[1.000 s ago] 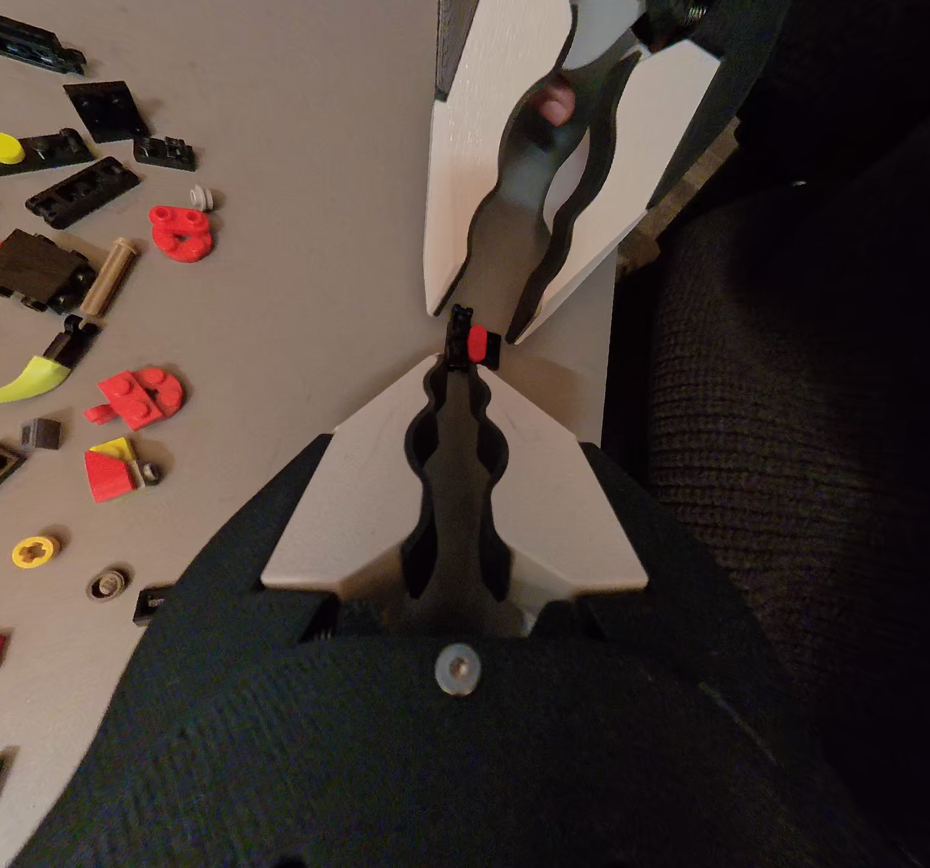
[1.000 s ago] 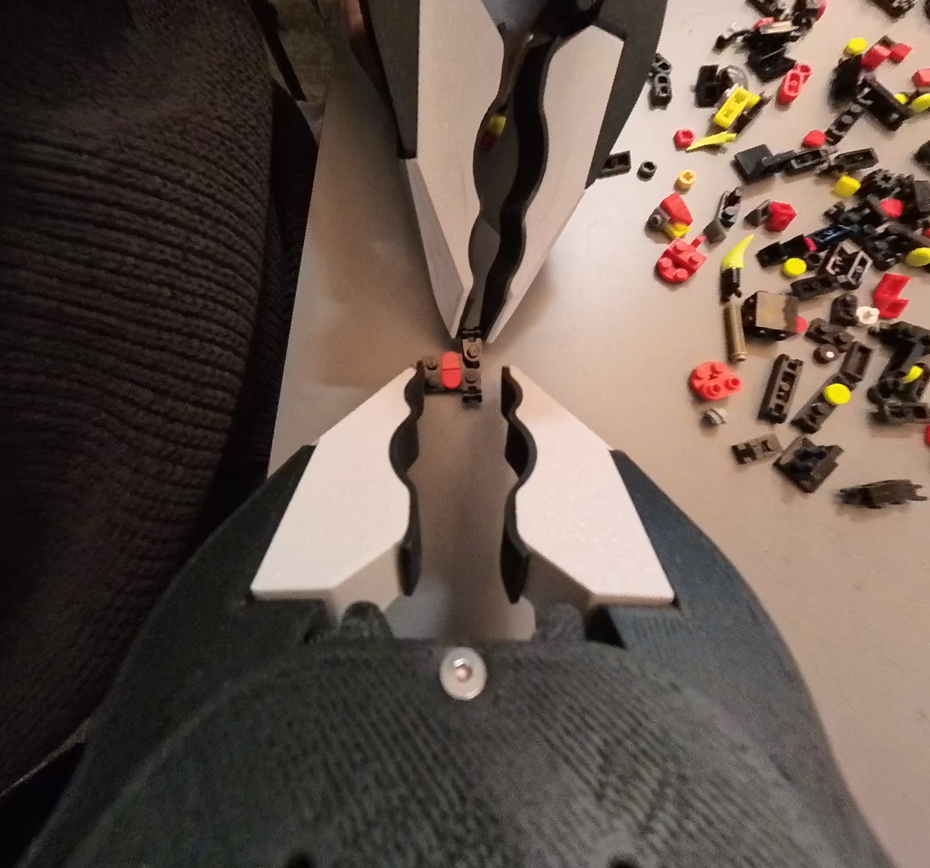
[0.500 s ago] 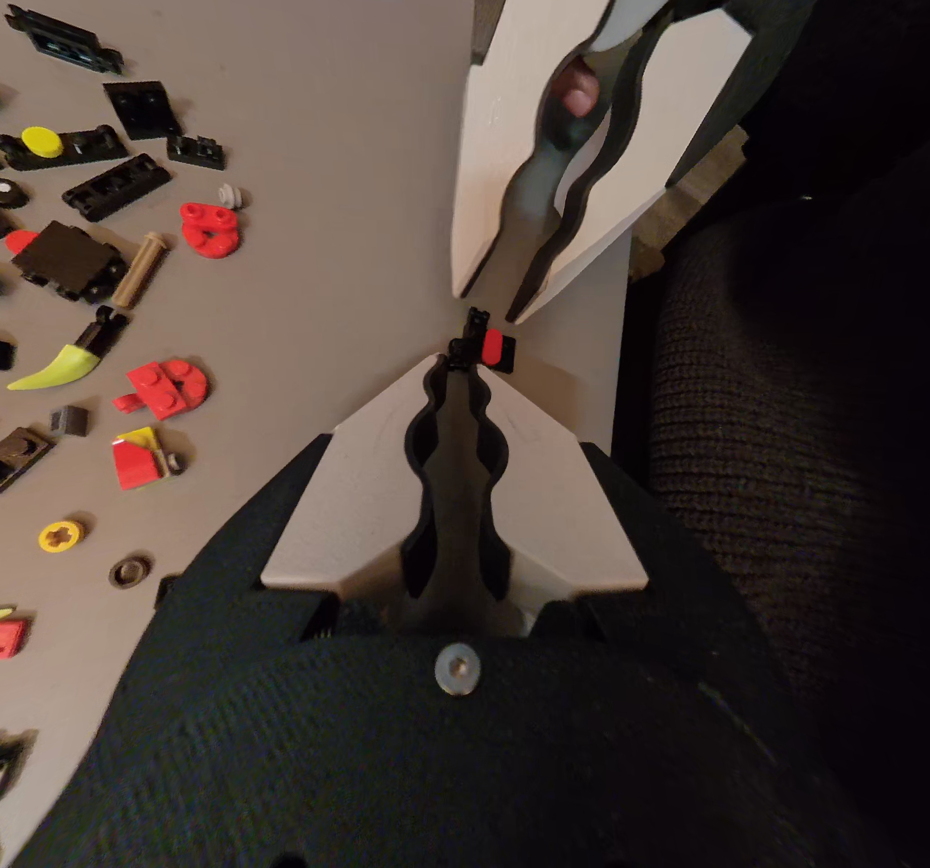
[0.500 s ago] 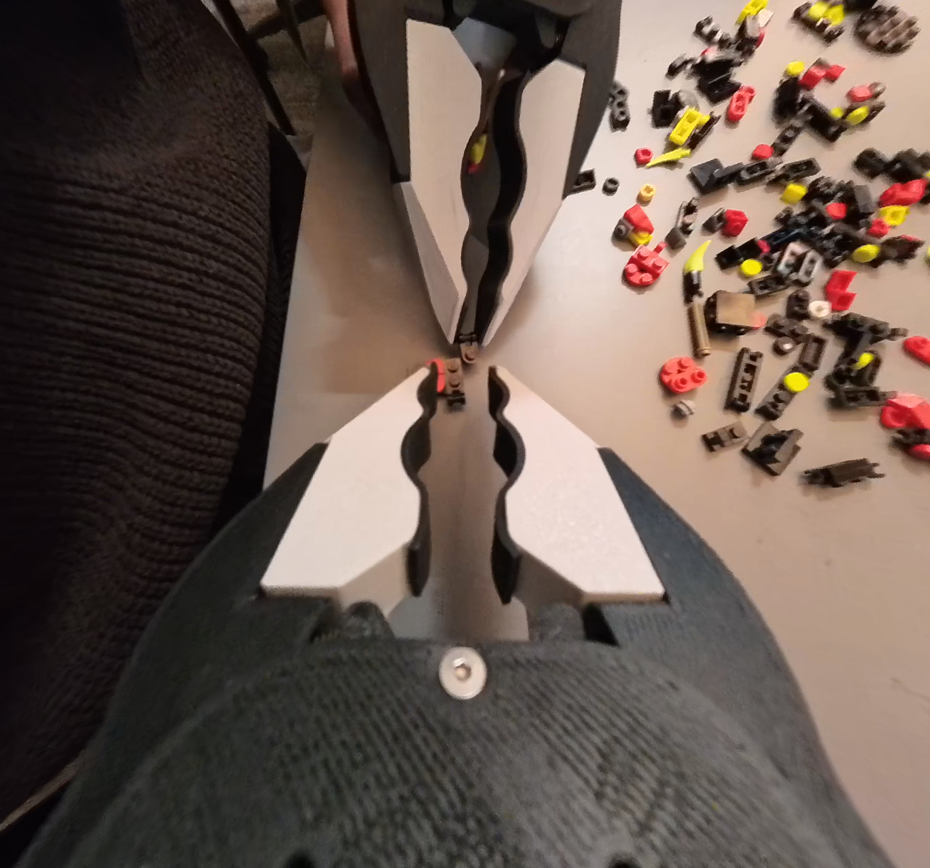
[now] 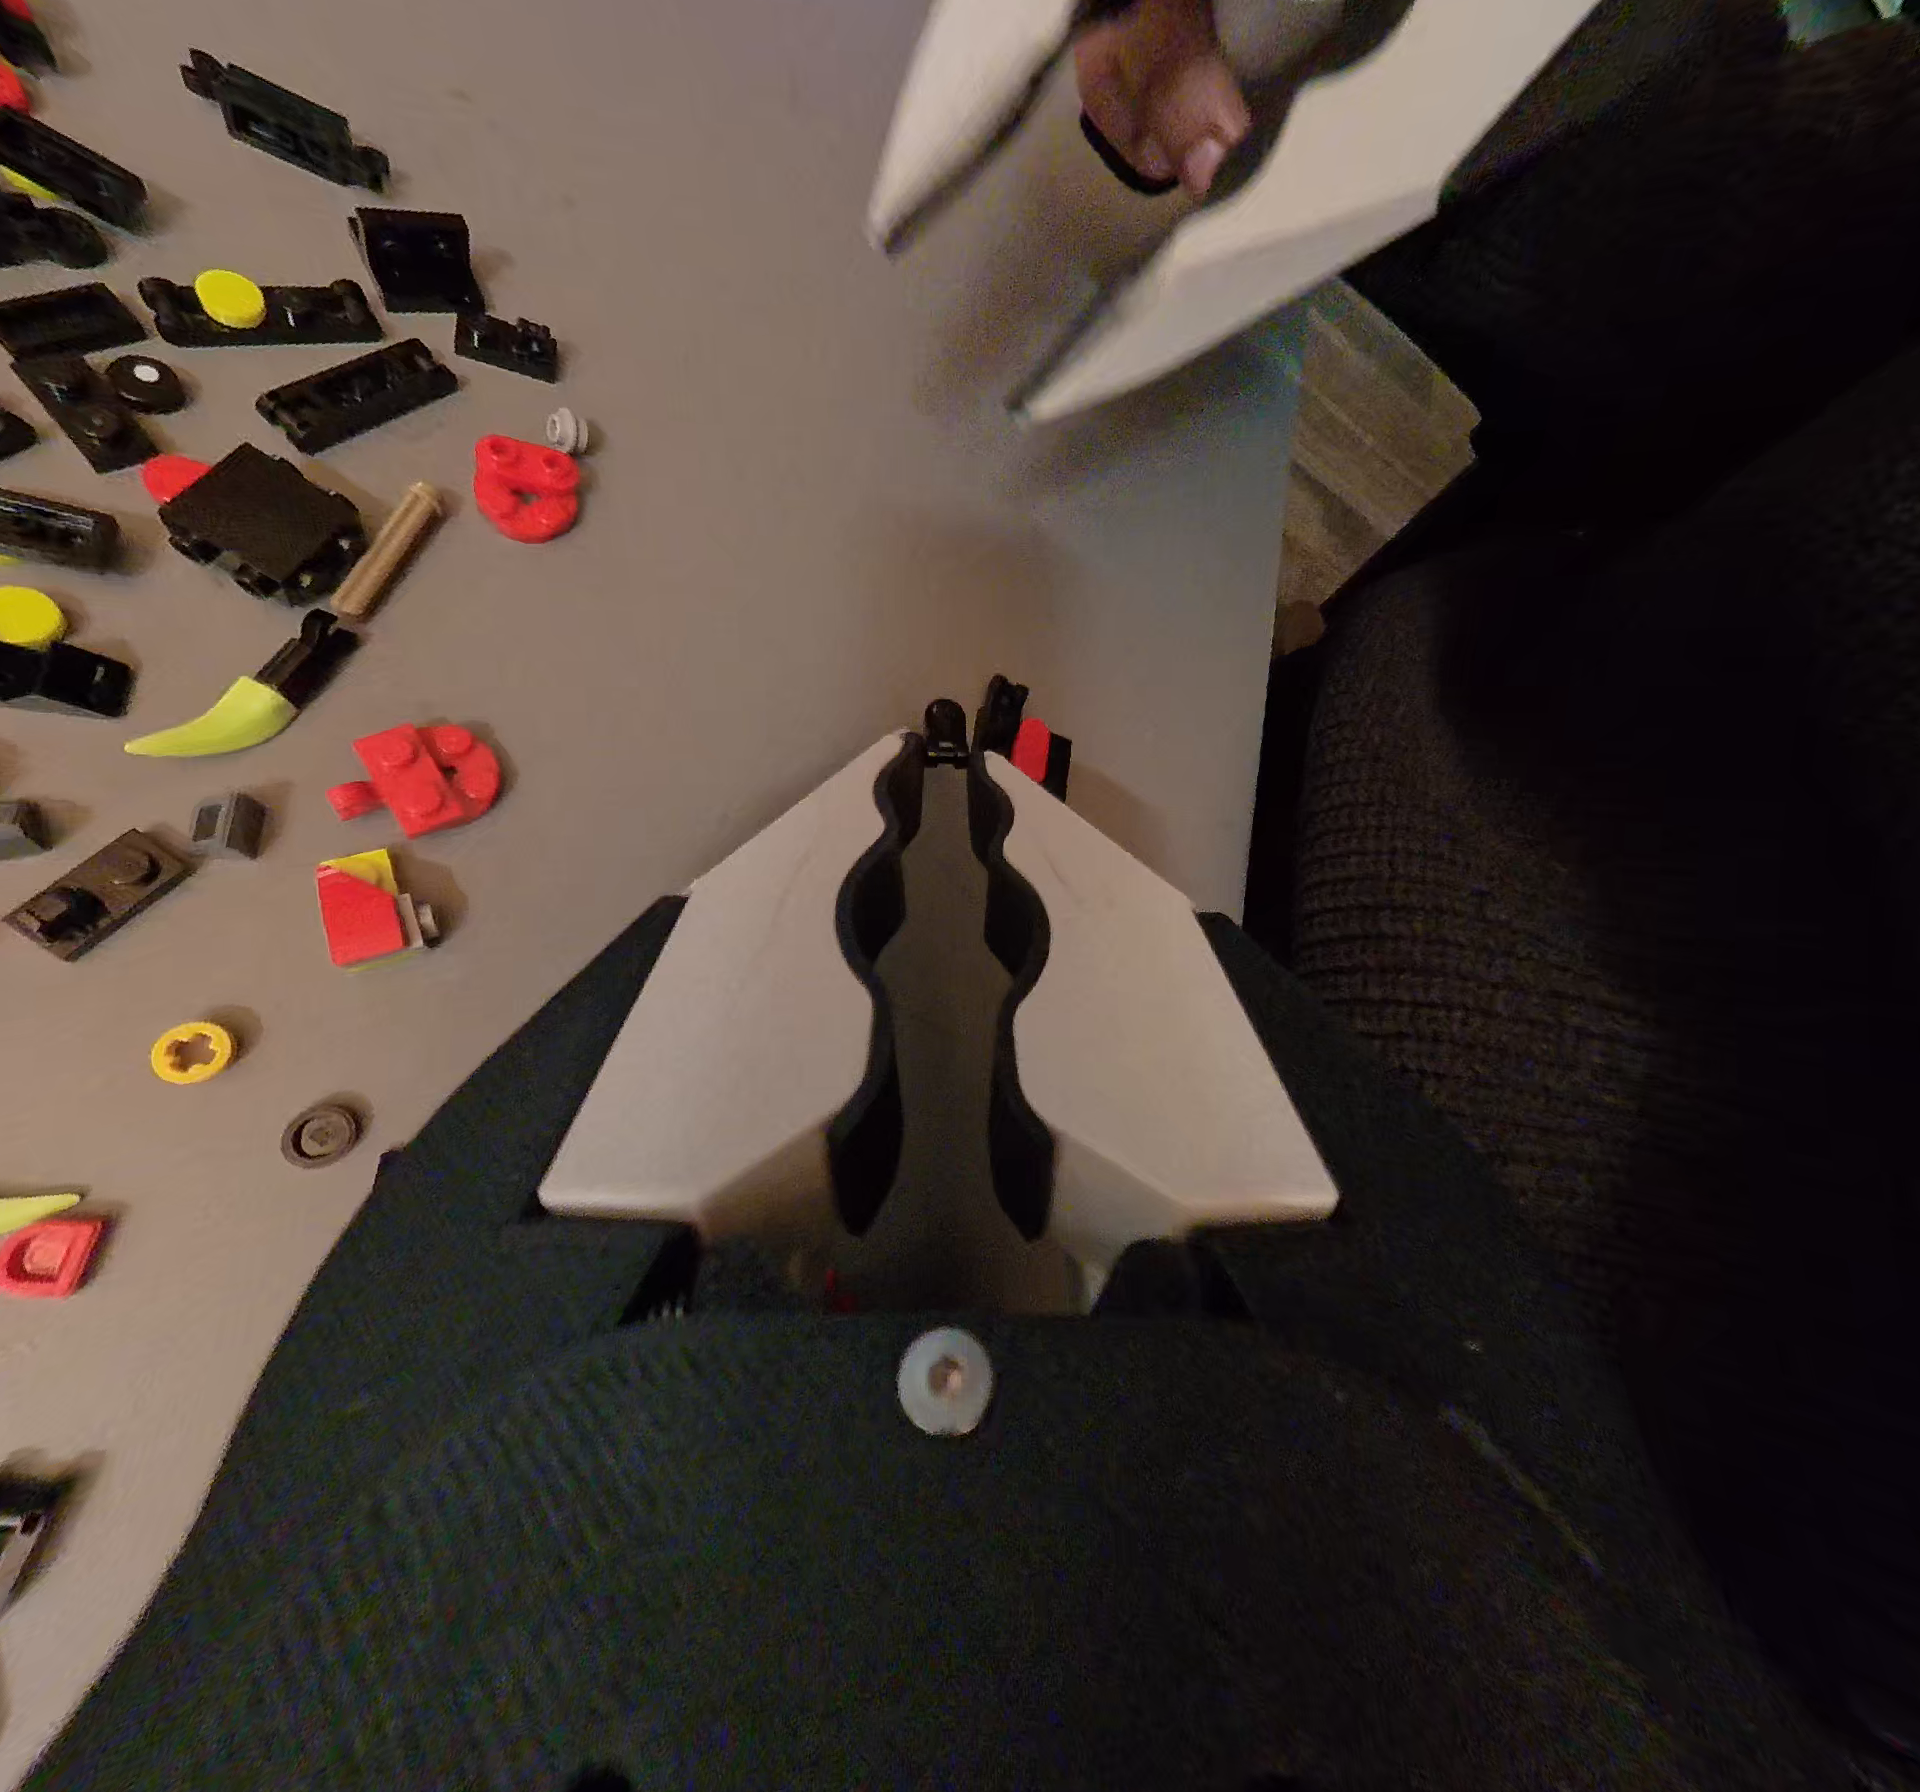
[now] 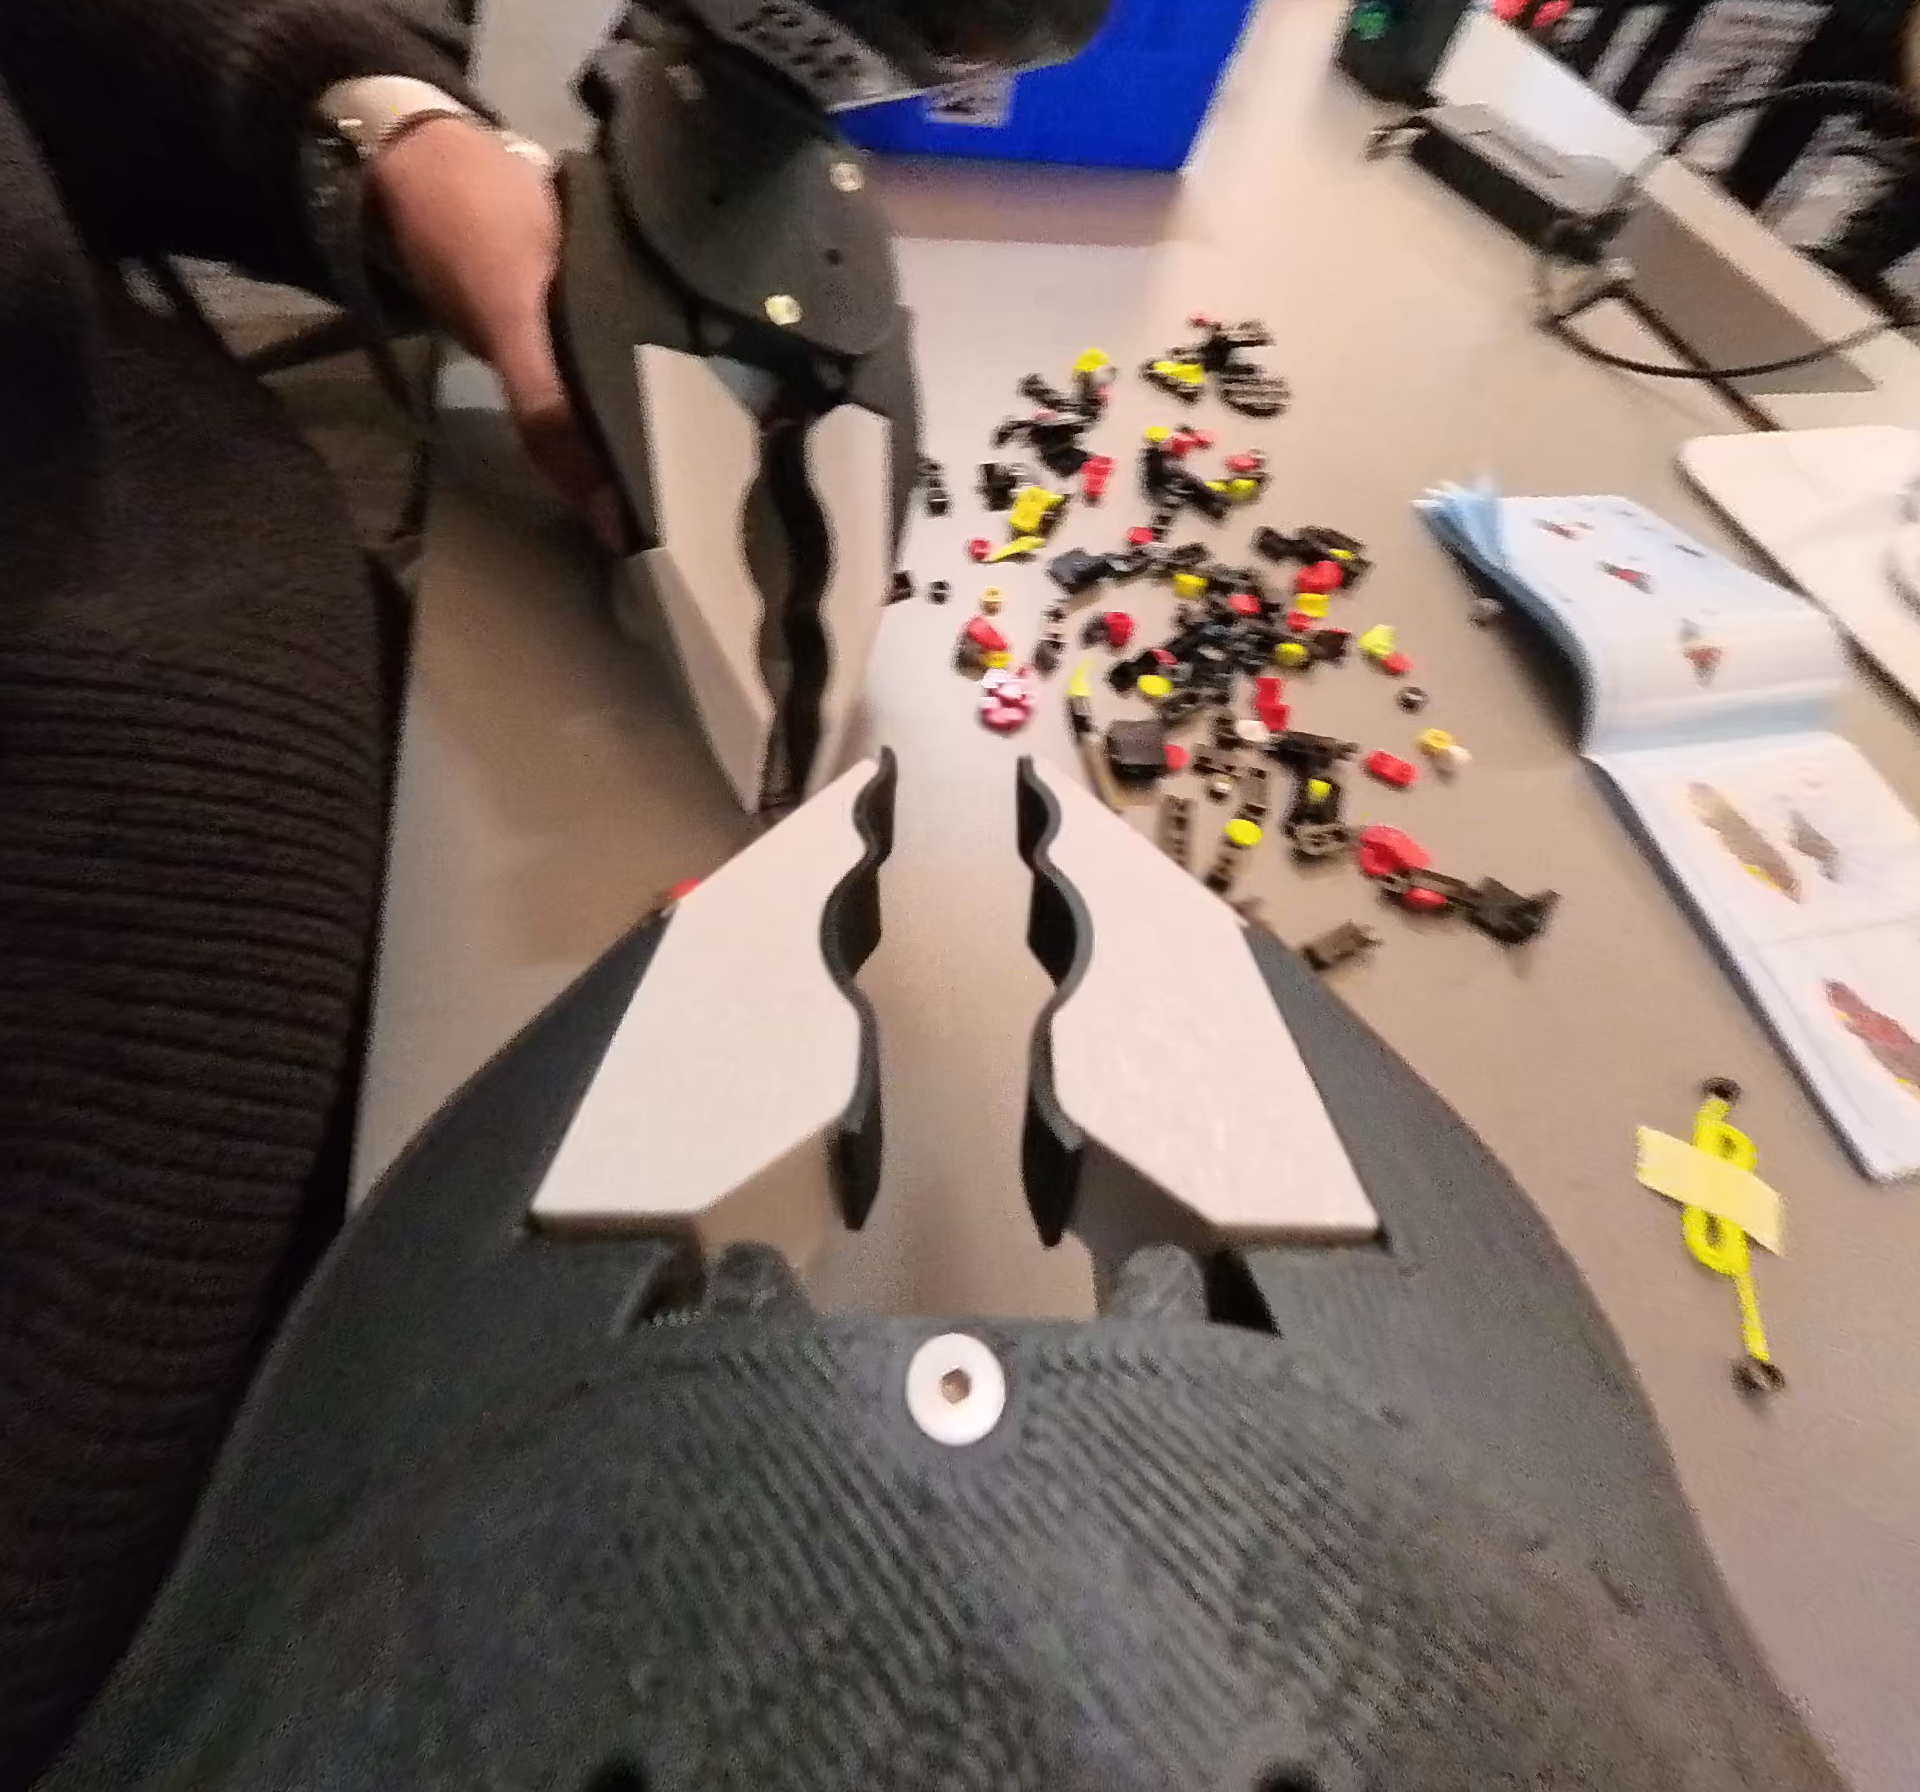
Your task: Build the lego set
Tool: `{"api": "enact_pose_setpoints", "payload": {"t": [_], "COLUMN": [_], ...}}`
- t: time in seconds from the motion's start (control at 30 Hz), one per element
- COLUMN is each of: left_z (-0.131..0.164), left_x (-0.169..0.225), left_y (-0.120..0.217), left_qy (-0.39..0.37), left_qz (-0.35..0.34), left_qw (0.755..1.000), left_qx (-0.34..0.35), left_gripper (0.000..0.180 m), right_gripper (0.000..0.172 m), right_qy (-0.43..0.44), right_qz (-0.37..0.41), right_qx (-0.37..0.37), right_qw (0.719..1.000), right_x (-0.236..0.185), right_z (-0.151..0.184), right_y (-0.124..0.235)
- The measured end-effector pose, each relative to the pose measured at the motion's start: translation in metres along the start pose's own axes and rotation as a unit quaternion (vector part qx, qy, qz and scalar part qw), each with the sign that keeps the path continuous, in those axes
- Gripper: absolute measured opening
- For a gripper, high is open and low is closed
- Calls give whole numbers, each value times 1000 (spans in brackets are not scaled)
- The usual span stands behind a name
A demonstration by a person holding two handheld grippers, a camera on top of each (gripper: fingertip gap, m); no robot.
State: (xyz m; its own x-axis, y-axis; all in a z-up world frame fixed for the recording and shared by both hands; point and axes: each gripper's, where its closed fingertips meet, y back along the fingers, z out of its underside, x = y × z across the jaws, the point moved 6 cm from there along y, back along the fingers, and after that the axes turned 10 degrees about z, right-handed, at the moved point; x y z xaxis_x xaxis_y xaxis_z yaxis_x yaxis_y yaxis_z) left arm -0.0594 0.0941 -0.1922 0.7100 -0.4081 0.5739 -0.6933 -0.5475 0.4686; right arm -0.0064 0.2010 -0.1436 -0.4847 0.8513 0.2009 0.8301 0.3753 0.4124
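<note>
In the left wrist view my left gripper (image 5: 945, 755) is shut on a small black piece with a round knob (image 5: 943, 726), low over the grey table (image 5: 727, 184). A black and red piece (image 5: 1039, 750) sits just right of its fingertips, near the table edge. My right gripper (image 5: 951, 324) is open, bare and blurred, up and away at the top. In the right wrist view my right gripper (image 6: 954, 771) is open with nothing between the fingers. The left gripper (image 6: 774, 792) points down just left of it. A red bit (image 6: 681, 885) shows by my right gripper's left finger.
Loose black, red and yellow pieces (image 5: 260, 516) lie left of the left gripper and also show in the right wrist view (image 6: 1226, 651). An open booklet (image 6: 1714, 703), a blue bin (image 6: 1122, 80) and a taped yellow piece (image 6: 1714, 1202) are there. A person's dark knit clothing borders the table edge (image 5: 1273, 599). My right fingertips sit around 7 centimeters from my left ones.
My right gripper has drawn back and up from the left gripper's tips and stands wider open. The black and red piece now sits beside the left fingertips. The left gripper stays shut.
</note>
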Motion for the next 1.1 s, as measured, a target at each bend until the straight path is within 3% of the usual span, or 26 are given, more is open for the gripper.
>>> {"api": "enact_pose_setpoints", "payload": {"t": [0.03, 0.2, 0.3, 0.57, 0.77, 0.9, 1.1], "left_z": [1, -1, 0, 5, 8, 10, 10], "left_x": [0, -1, -1, 5, 8, 7, 8], "left_y": [0, 1, 1, -6, -11, -12, -13], "left_qy": [2, 9, 14, -14, -25, -32, -38], "left_qz": [0, 5, 11, 15, 18, 11, 6], "left_qw": [1000, 1000, 1000, 999, 999, 998, 998], "left_qx": [-2, 6, 6, -24, -41, -50, -52], "left_gripper": [6, 6, 6, 6, 6, 6, 7], "right_gripper": [20, 9, 18, 12, 12, 22, 30], "right_qy": [-3, 22, 51, -7, -90, -172, -142], "right_qz": [30, 169, 182, -26, -111, -187, -184], "right_qx": [7, 53, 46, -87, -136, -159, -163], "right_qw": [1000, 984, 981, 996, 980, 954, 959], "right_x": [6, 28, 22, -19, -32, -36, -39], "right_z": [0, 0, 3, 29, 34, 35, 35], "right_y": [1, 11, 9, -11, -16, -17, -18]}}
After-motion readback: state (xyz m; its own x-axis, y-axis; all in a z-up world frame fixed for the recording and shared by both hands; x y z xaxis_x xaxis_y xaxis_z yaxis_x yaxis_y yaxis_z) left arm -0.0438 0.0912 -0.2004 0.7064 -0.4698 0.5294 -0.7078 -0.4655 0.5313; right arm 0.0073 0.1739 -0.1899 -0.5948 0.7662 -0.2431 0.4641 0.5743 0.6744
